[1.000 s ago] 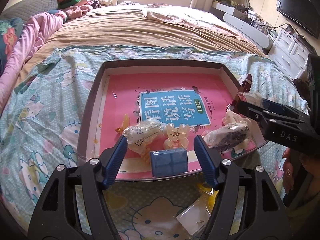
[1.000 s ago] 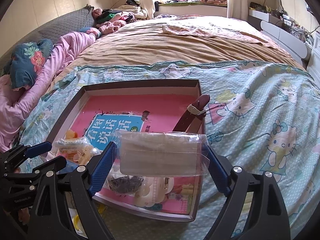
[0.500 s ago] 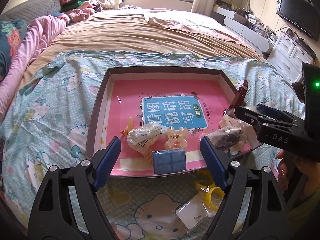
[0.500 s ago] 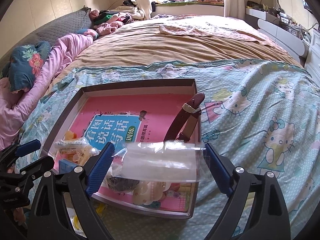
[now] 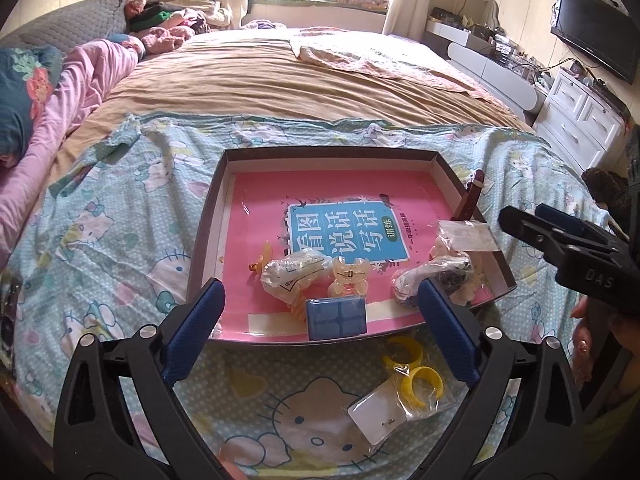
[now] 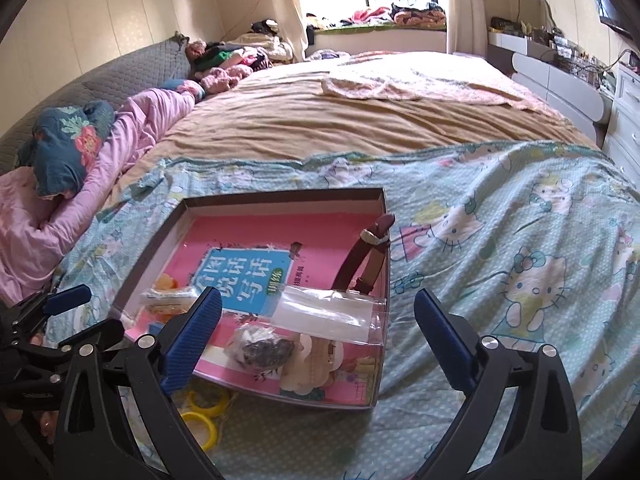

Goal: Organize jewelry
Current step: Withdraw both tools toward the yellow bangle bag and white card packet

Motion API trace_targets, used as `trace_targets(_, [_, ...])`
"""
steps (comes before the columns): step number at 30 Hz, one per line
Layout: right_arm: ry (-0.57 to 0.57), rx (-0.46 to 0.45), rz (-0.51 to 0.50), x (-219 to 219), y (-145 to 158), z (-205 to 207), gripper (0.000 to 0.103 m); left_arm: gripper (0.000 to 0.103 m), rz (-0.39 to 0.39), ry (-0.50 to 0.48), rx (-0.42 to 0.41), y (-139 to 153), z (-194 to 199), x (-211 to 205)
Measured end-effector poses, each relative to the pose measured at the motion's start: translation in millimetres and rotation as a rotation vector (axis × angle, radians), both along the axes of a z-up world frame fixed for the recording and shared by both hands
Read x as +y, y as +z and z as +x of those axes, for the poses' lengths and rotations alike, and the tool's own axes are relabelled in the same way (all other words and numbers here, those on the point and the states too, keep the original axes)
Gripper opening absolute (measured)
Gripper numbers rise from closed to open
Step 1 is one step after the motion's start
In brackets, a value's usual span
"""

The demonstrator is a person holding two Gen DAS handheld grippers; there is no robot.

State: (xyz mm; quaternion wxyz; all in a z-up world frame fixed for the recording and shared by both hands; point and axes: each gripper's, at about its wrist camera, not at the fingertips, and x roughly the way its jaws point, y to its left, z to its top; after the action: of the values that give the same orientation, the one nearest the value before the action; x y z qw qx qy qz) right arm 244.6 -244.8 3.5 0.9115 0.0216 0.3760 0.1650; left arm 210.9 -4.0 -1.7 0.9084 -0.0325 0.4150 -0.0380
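Note:
A shallow brown box (image 5: 208,216) with a pink book inside lies on the bed; it also shows in the right wrist view (image 6: 280,197). Inside are a blue case (image 5: 337,317), a pale hair claw (image 5: 349,279), bagged jewelry (image 5: 290,274), a dark bagged piece (image 5: 434,278), a clear zip bag (image 6: 326,314) and a maroon strap (image 6: 366,254) over the right wall. Yellow rings in a bag (image 5: 412,368) lie on the blanket in front of the box. My left gripper (image 5: 322,336) is open and empty above the box's near edge. My right gripper (image 6: 318,344) is open and empty, just behind the clear bag.
The Hello Kitty blanket (image 5: 120,216) covers the near bed, with a tan sheet (image 5: 300,84) beyond. Pink bedding (image 6: 132,132) and pillows lie at the left. White drawers (image 5: 576,120) and a TV (image 5: 592,46) stand at the right.
My right gripper let go of the clear zip bag, which now lies in the box, and drew back. My left gripper also pulled back from the box.

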Motion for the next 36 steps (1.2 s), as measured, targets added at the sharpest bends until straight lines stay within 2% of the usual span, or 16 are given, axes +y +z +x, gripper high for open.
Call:
trace_targets(2, [0.01,-0.014,-0.001,0,6,-5,0.097,0.093,-0.003,0.0,-0.008,4,-3,0])
trace_targets(17, [0.043,-0.073,0.014,4,36,-35,0.097,0.093,-0.004,0.003,-0.051,21,-27,5])
trace_targets(27, [0.071,-0.079,0.009,8,42,-54,0.097,0.093,0.009,-0.002,-0.049,20,-41,8])
trace_targets(36, [0.101,-0.059,-0.013,14,34,-69,0.097,0.093,0.018,-0.003,-0.026,8,-59,12])
